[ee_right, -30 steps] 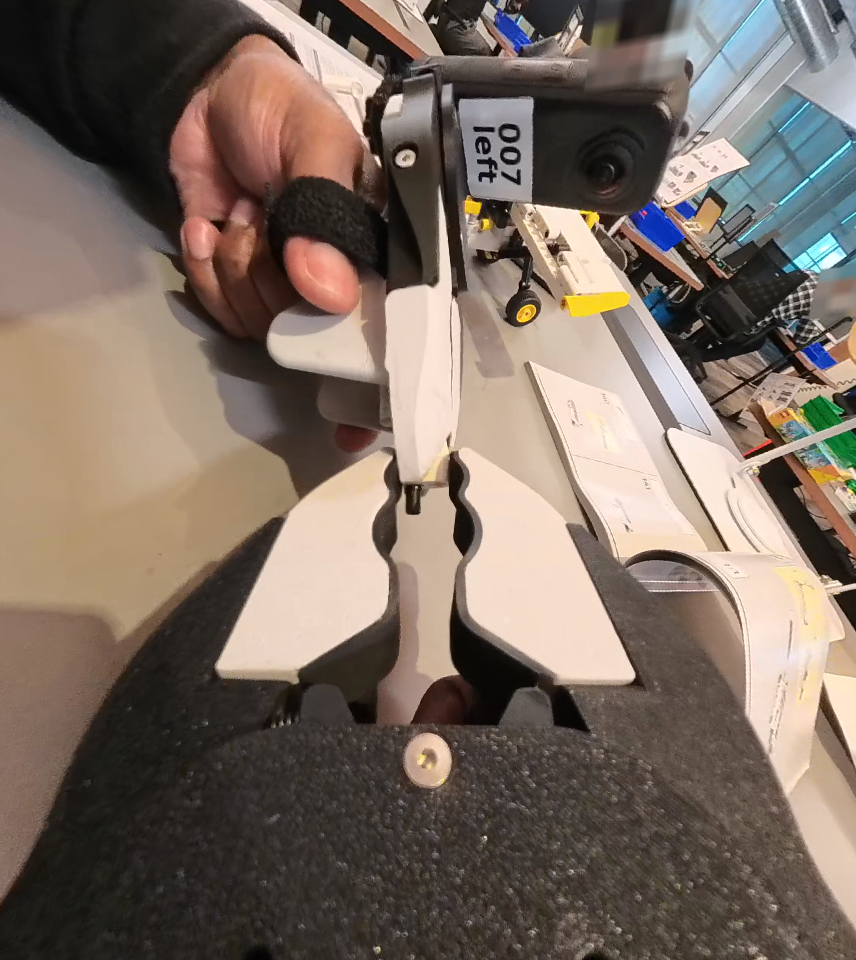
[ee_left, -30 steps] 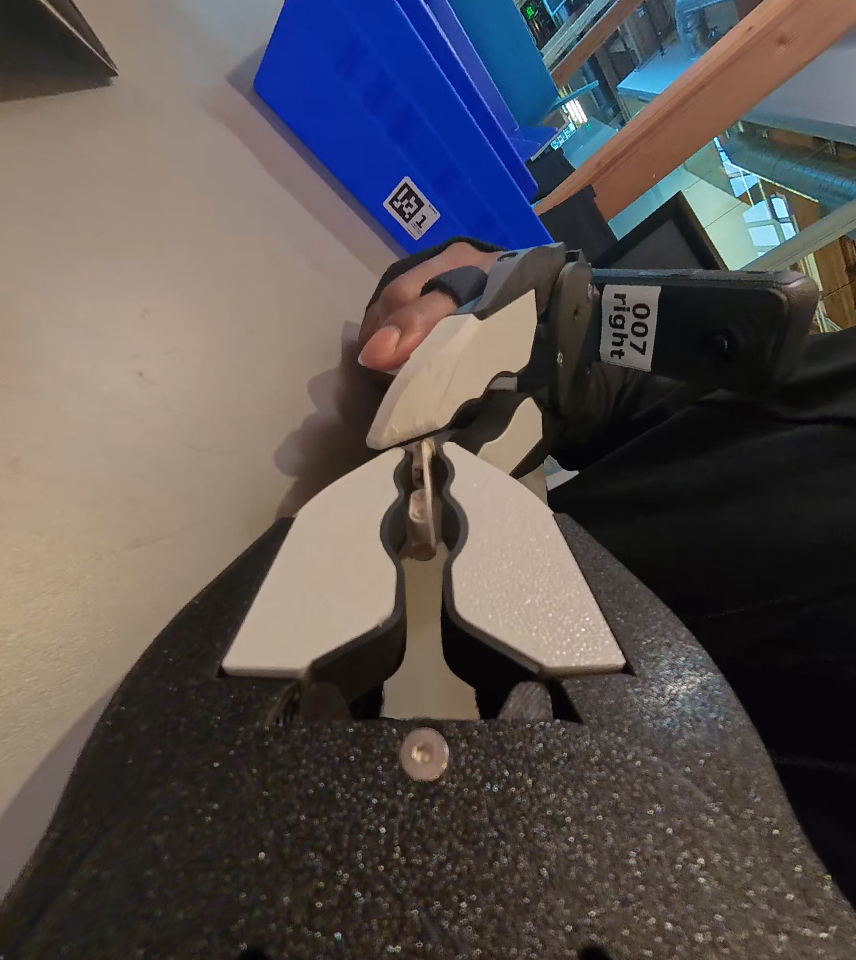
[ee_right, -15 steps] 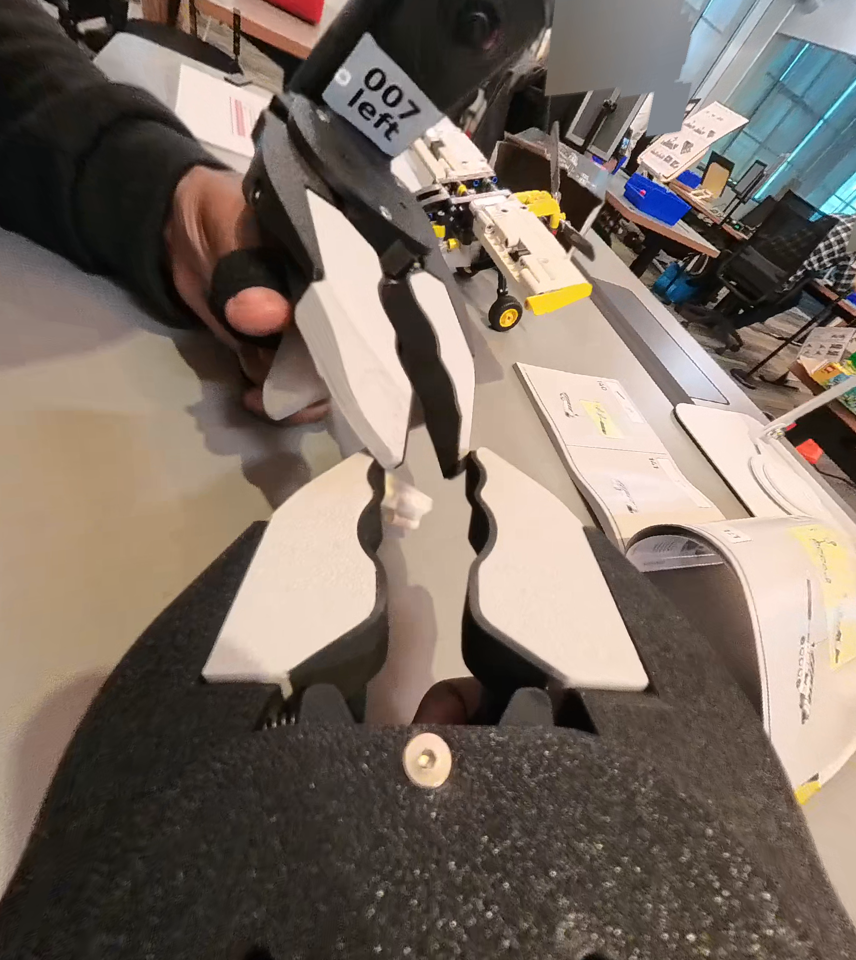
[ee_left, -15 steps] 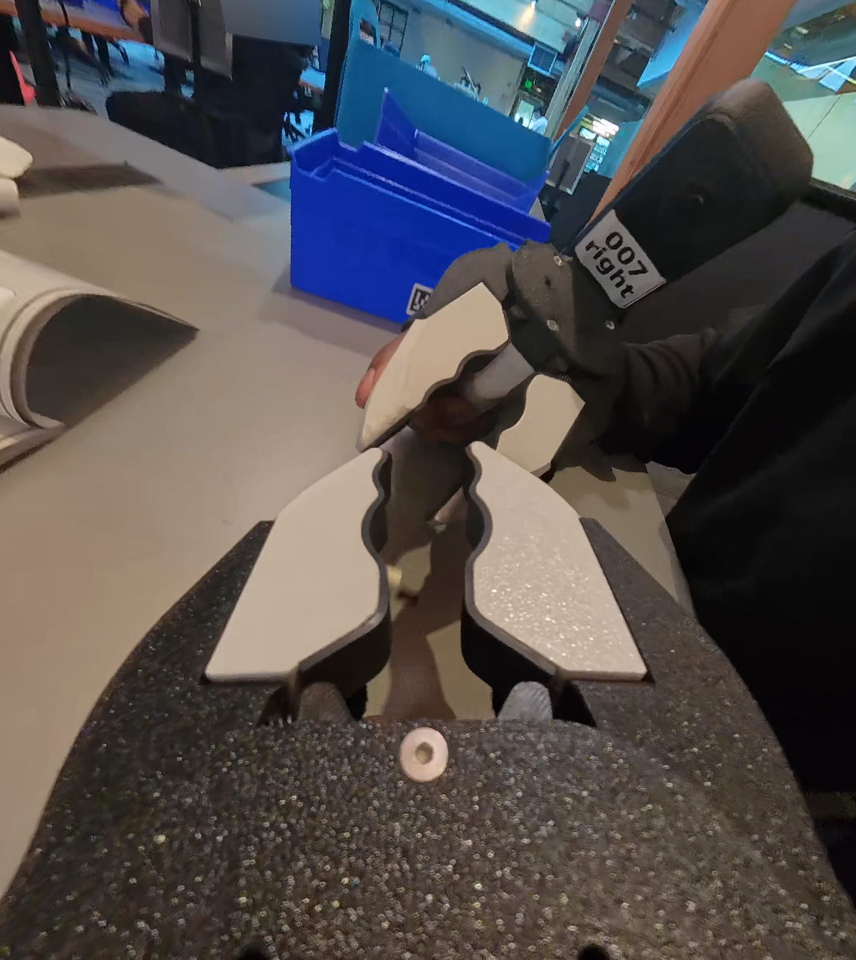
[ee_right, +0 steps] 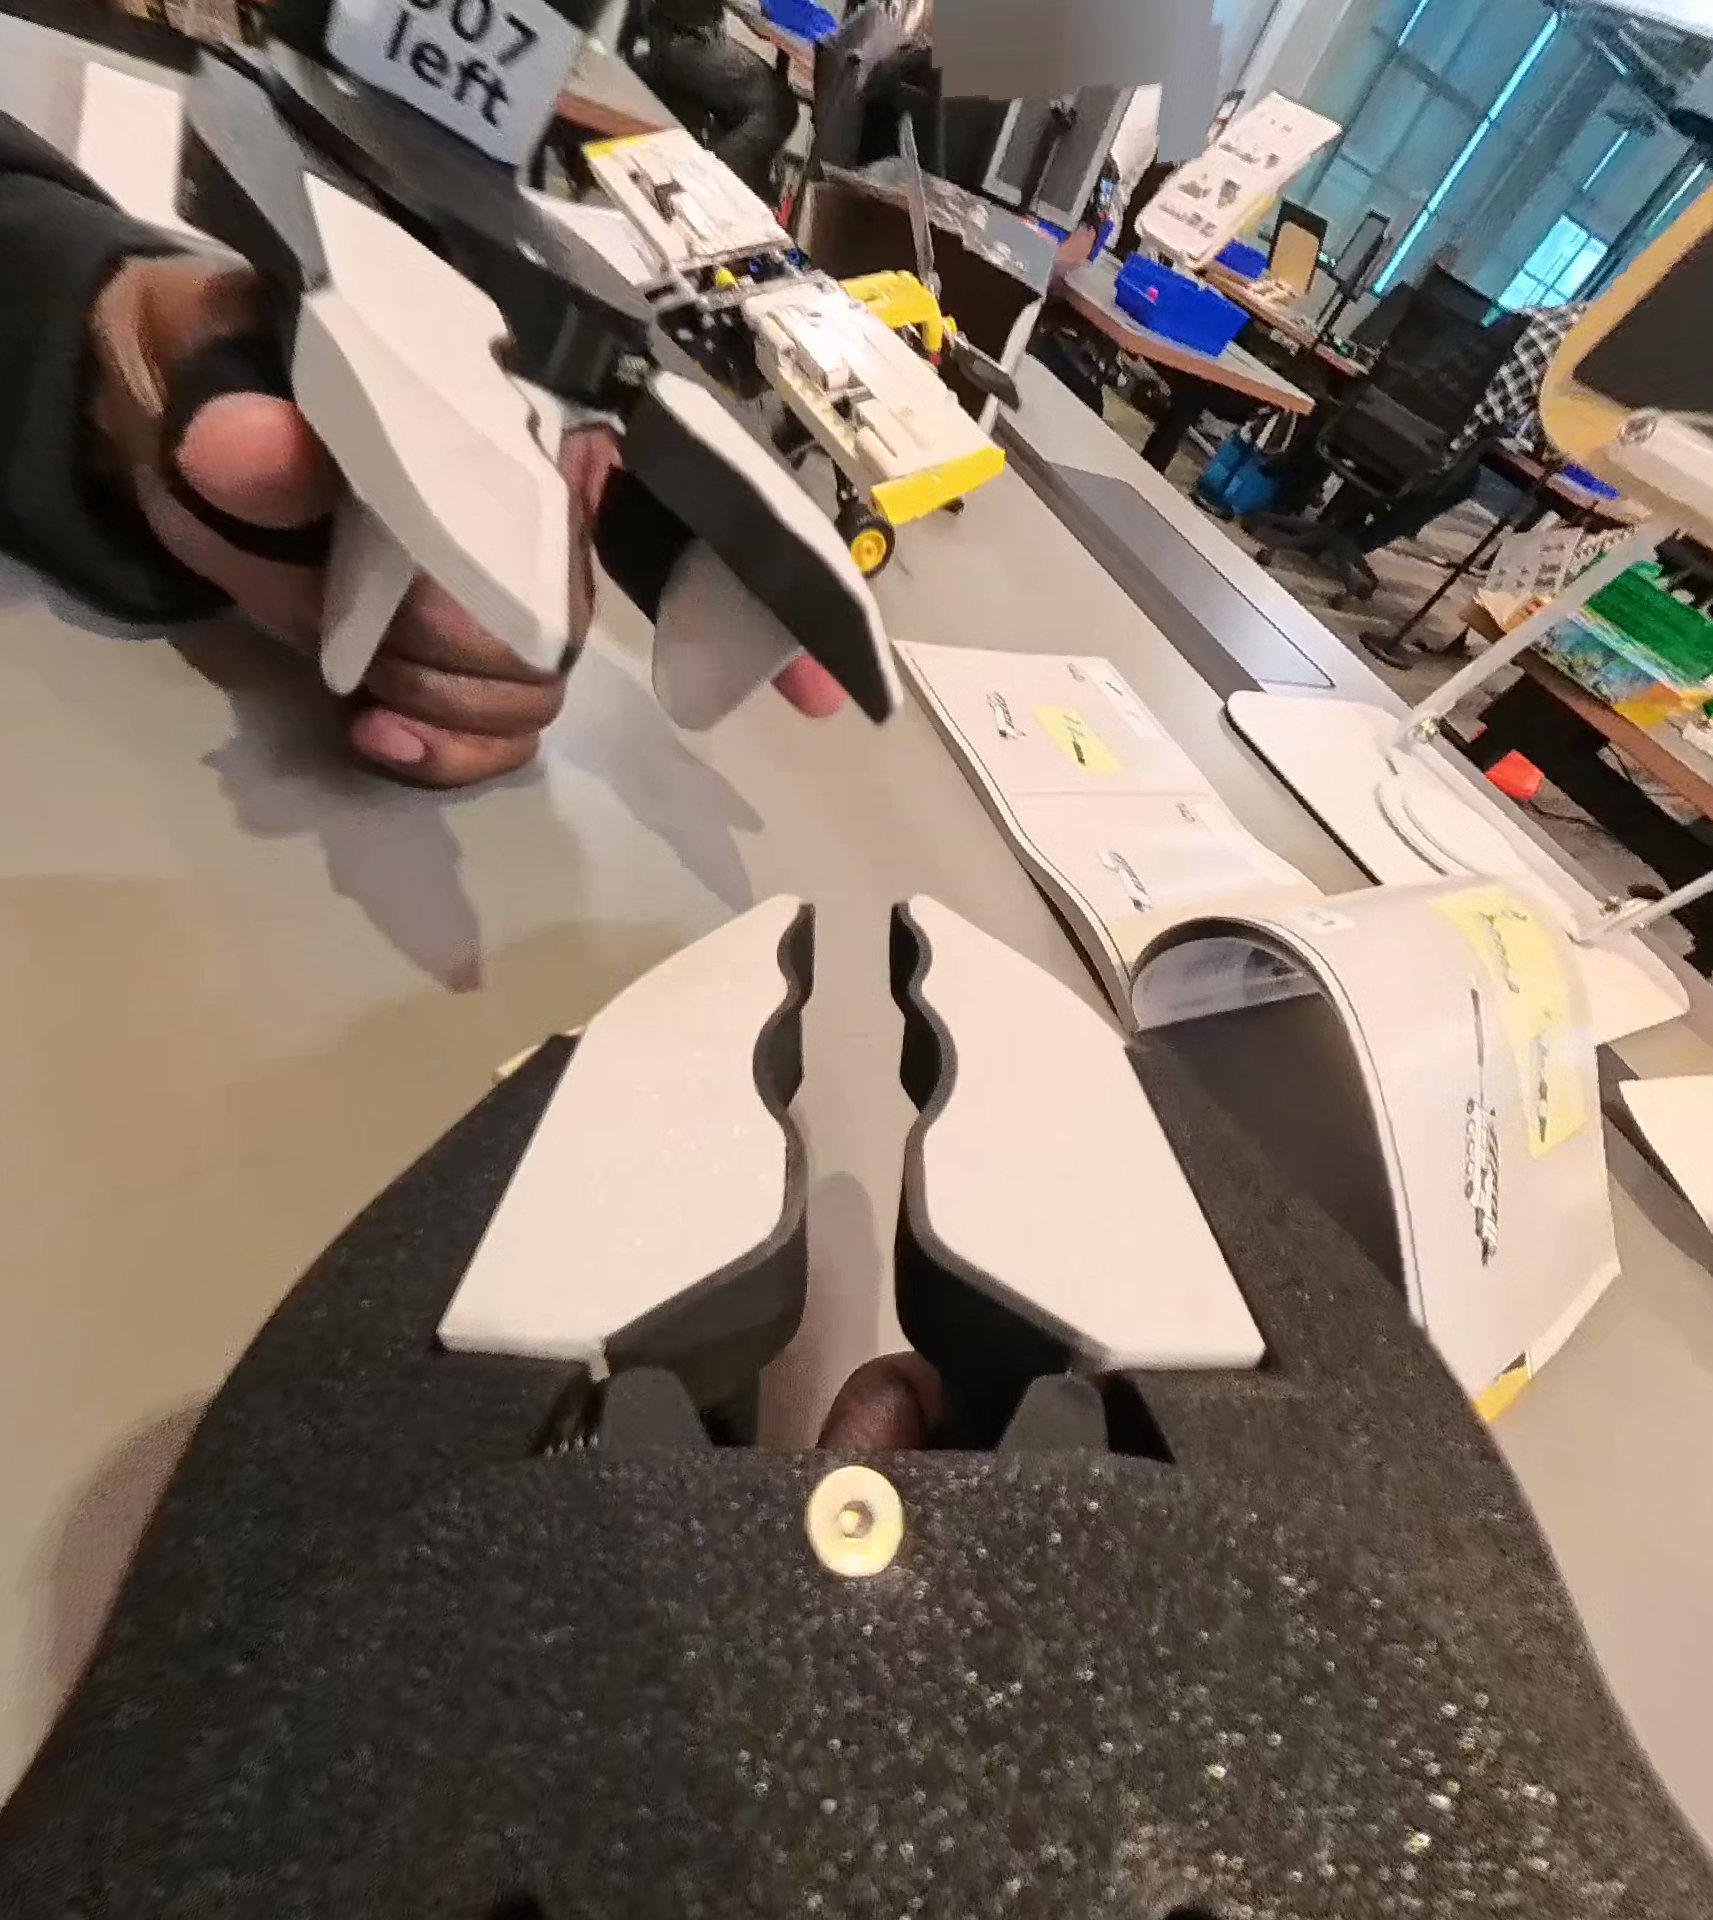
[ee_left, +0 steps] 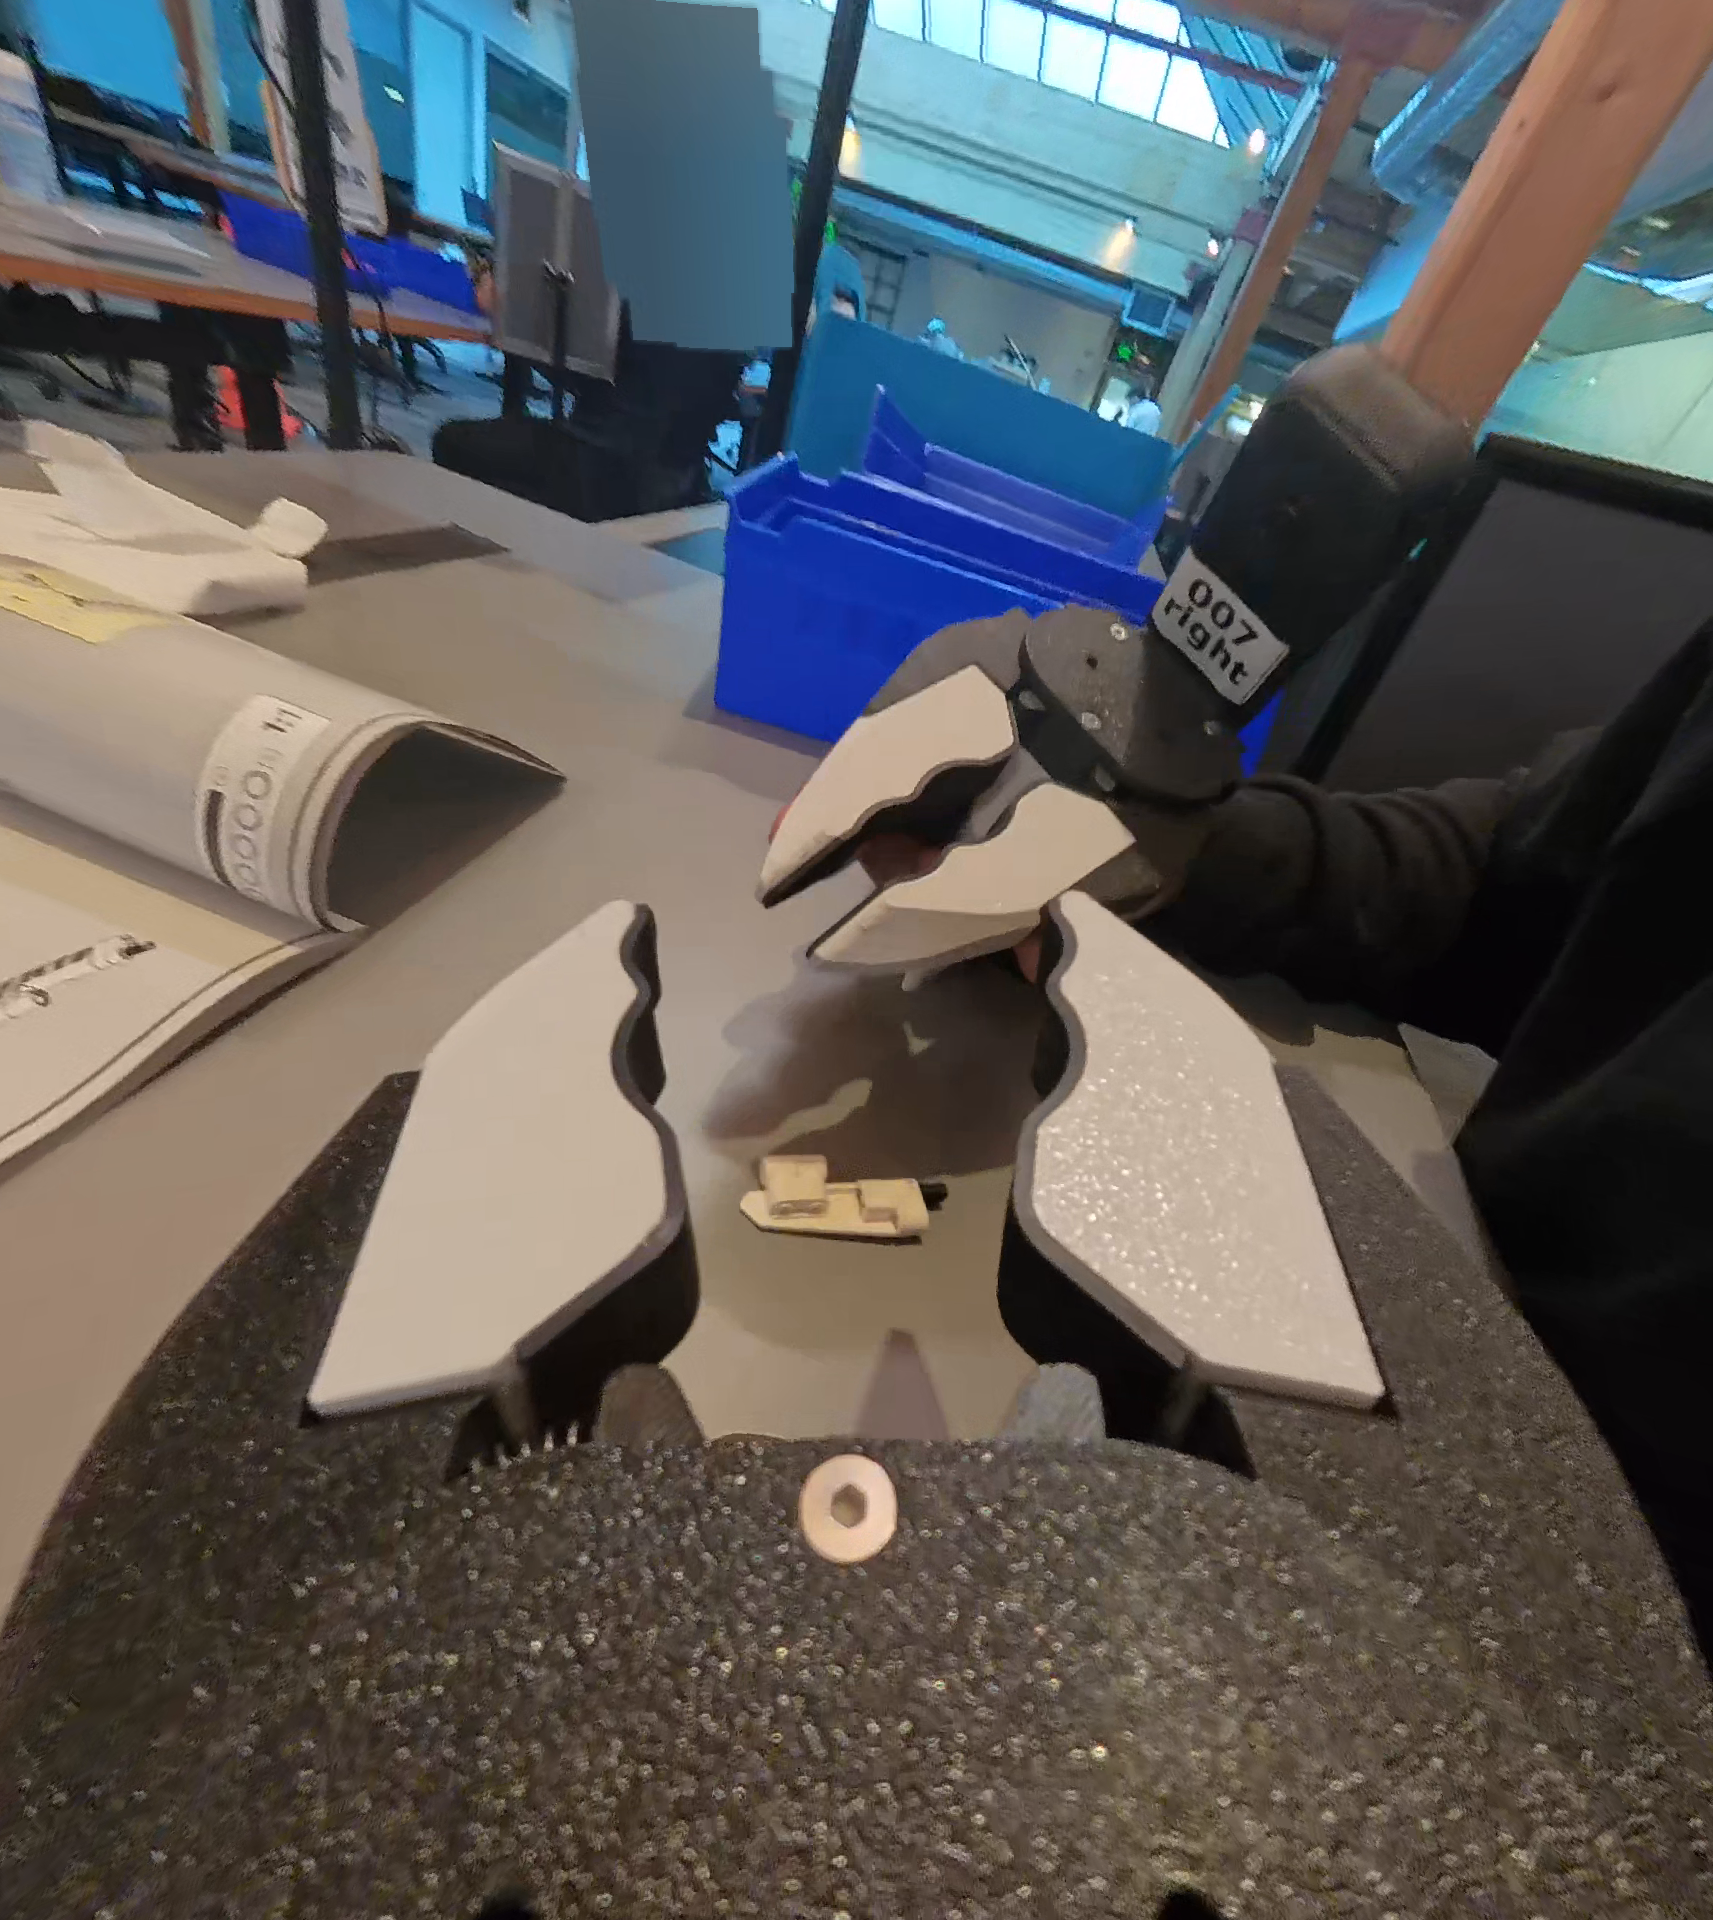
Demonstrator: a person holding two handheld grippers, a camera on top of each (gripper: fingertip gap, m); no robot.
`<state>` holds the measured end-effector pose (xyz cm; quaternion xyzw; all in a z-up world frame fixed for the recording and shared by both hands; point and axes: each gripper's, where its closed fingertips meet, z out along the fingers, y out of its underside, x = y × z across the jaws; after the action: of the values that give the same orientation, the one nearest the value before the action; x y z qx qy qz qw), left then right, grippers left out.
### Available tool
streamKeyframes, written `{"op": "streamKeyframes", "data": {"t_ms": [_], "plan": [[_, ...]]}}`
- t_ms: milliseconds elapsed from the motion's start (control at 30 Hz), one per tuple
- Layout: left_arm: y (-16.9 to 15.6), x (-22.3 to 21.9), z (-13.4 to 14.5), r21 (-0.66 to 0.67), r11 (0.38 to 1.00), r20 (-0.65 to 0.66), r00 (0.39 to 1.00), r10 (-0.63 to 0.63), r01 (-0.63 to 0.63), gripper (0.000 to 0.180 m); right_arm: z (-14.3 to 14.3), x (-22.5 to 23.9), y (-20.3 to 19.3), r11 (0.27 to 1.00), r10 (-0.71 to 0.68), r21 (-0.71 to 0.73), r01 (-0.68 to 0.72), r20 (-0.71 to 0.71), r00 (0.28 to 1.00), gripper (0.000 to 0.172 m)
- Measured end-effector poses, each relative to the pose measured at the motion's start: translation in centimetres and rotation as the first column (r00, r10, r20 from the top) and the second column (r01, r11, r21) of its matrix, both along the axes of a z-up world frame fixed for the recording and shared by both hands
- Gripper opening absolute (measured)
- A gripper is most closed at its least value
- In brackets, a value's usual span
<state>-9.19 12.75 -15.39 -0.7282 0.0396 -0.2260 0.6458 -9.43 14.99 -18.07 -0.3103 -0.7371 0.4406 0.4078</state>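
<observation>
A small white brick piece with a black pin (ee_left: 836, 1200) lies flat on the grey table (ee_left: 540, 665). It sits between the fingers of my left gripper (ee_left: 844, 914), and neither pad touches it. The left gripper is wide open and empty; it also shows in the right wrist view (ee_right: 717, 681), held by a hand. My right gripper (ee_right: 852, 909) has a narrow gap between its pads with only bare table showing through. In the left wrist view the right gripper (ee_left: 792, 925) hovers just beyond the left fingertips, its tips slightly apart and empty.
An open instruction booklet with curled pages (ee_left: 239, 800) (ee_right: 1351, 997) lies on the table. A blue bin (ee_left: 893, 613) stands behind the right gripper. A white and yellow brick vehicle (ee_right: 862, 405), a white lamp base (ee_right: 1371, 790) and a dark monitor (ee_left: 1558, 634) are farther off. My right fingertips sit around 4 cm from my left ones.
My left gripper was shut on the small white piece, then opened wide; the piece left the grasp and now lies on the table. The right gripper drew back and its gap narrowed on nothing.
</observation>
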Motion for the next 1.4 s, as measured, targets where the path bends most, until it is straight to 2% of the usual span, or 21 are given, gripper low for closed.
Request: {"op": "streamKeyframes", "data": {"t_ms": [100,200,267,467,633,800,933,1200,1400], "plan": [[0.0,-0.8,1.0,0.082,0.995,-0.011,0.998,0.063,-0.062,0.068,-0.3,-0.4,0.5,0.999,-0.032,-0.007,0.032,0.026,0.999,0.014],[0.0,-1.3,1.5,0.136,0.986,-0.024,0.995,0.099,-0.095,0.056,-0.8,-0.9,1.3,0.997,-0.066,-0.034,0.069,0.085,0.994,0.014],[0.4,-1.5,1.2,0.106,0.990,-0.021,0.995,0.099,-0.096,0.050,-1.3,-1.1,2.0,0.994,-0.087,-0.053,0.096,0.148,0.985,0.014],[0.7,-1.2,-0.6,-0.047,0.995,-0.037,0.996,0.084,-0.085,0.051,-2.8,-2.0,3.6,0.972,-0.142,-0.136,0.193,0.315,0.938,0.013],[0.6,-0.8,-2.2,-0.159,0.985,-0.068,0.996,0.058,-0.069,0.052,-4.0,-2.4,4.0,0.966,-0.170,-0.113,0.233,0.399,0.901,0.013],[0.5,-0.4,-3.3,-0.231,0.972,-0.075,0.997,0.036,-0.052,0.053,-4.6,-2.7,4.3,0.962,-0.195,-0.093,0.258,0.430,0.881,0.013],[0.4,0.1,-4.3,-0.293,0.955,-0.114,0.993,0.013,-0.046,0.054,-4.2,-3.1,5.0,0.941,-0.217,-0.146,0.306,0.432,0.875,0.013],[0.1,0.2,-4.6,-0.312,0.949,-0.134,0.991,0.006,-0.048,0.054,-2.9,-3.3,6.6,0.860,-0.224,-0.336,0.383,0.426,0.877,0.013],[-0.1,0.3,-4.6,-0.300,0.952,-0.162,0.987,0.010,-0.059,0.054,-2.6,-3.5,6.4,0.876,-0.232,-0.310,0.369,0.400,0.887,0.020]]}}
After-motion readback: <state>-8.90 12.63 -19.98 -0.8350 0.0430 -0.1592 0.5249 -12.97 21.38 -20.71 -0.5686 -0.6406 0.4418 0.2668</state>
